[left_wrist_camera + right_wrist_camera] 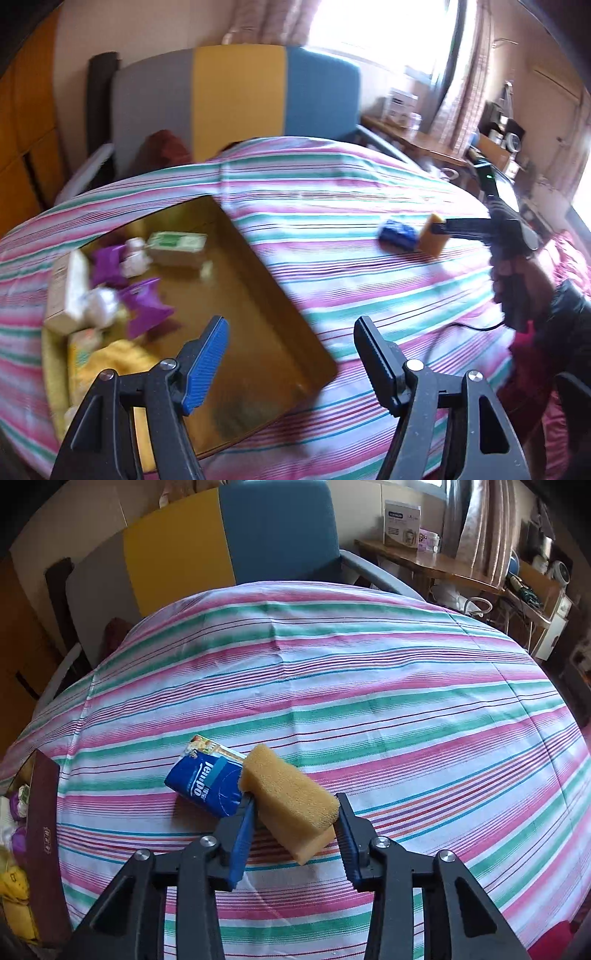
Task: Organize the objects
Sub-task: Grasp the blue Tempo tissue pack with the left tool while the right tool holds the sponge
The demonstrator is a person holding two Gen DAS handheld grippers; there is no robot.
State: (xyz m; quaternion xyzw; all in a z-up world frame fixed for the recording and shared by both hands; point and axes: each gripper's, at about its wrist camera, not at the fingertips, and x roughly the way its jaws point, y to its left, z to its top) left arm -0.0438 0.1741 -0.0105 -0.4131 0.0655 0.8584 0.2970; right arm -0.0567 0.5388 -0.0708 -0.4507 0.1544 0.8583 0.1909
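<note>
A tan sponge (291,801) sits tilted on the striped bedsheet (369,701), and my right gripper (295,799) is shut on it, a pad pressing on each side. A blue tissue pack (207,779) lies just left of the sponge, touching it. In the left wrist view the sponge (434,236) and the tissue pack (399,236) are far to the right, at the tip of the right gripper (439,226). My left gripper (291,325) stands open and empty above the near corner of a gold-lined box (258,295). The box holds purple wrappers (146,306), a green-and-white carton (177,245) and a yellow cloth (110,358).
The box's dark outer wall (40,812) is at the left edge of the right wrist view. A grey, yellow and blue headboard (240,96) rises behind the bed. A wooden desk (424,561) with boxes stands at the back right. A hand in a dark sleeve (565,314) holds the right gripper.
</note>
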